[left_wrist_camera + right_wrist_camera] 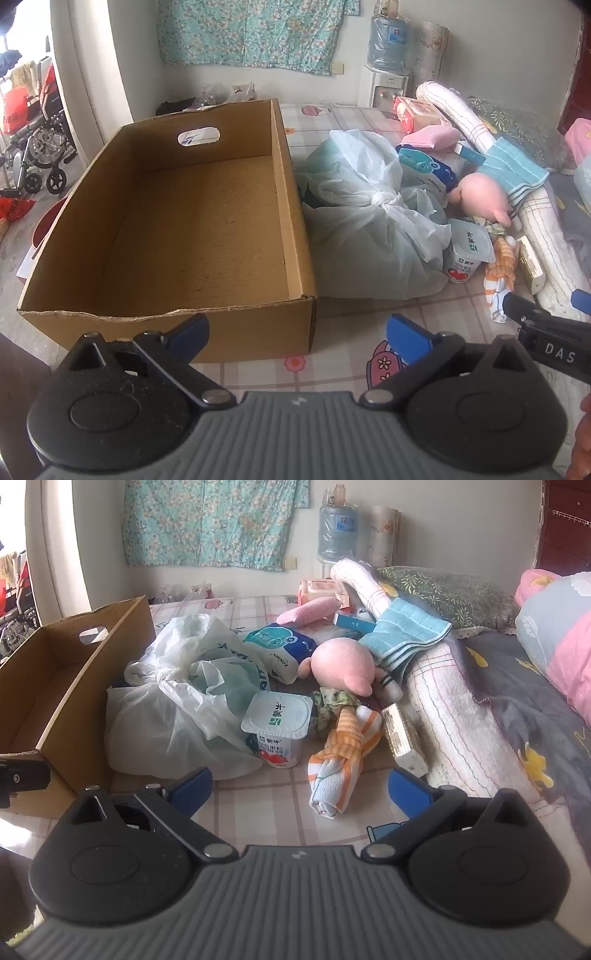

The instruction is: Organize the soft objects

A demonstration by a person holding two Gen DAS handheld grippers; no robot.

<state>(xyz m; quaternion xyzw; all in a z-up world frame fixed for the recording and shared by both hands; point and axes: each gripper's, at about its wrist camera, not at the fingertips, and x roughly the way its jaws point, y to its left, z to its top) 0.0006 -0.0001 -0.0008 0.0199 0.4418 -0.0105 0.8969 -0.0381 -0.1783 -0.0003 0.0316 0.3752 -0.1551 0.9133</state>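
Bed: the mattress (pixel 258 797), under a checked sheet, carries everything; its near edge runs just in front of both tongs.
Cardboard box (pixel 207 206): sits open-topped toward the left edge of the bed, long axis running from the near edge to the far wall, and holds nothing. I judge it is the bin for the soft things (hence parked right beside the heap).
Tied plastic bag (pixel 369 229): slumps against the box's right wall, knot upward.
Rolled quilt (pixel 443 701): lies along the right of the heap, long axis near to far, hemming the clutter in.
Pink plush toy (pixel 343 664): lies in the middle of the heap, snout toward the near right.
Orange striped cloth (pixel 343 760): knotted, nearest the near edge, long axis near to far, leaning slightly right.
Yogurt cup (pixel 275 731): upright, touching the bag; not a soft thing.
Left gripper (pixel 297 334): jaws spread wide, nothing between, hovering at the box's near right corner.
Right gripper (pixel 299 790): equally wide and bare, aimed at the striped cloth, probably the first pick.
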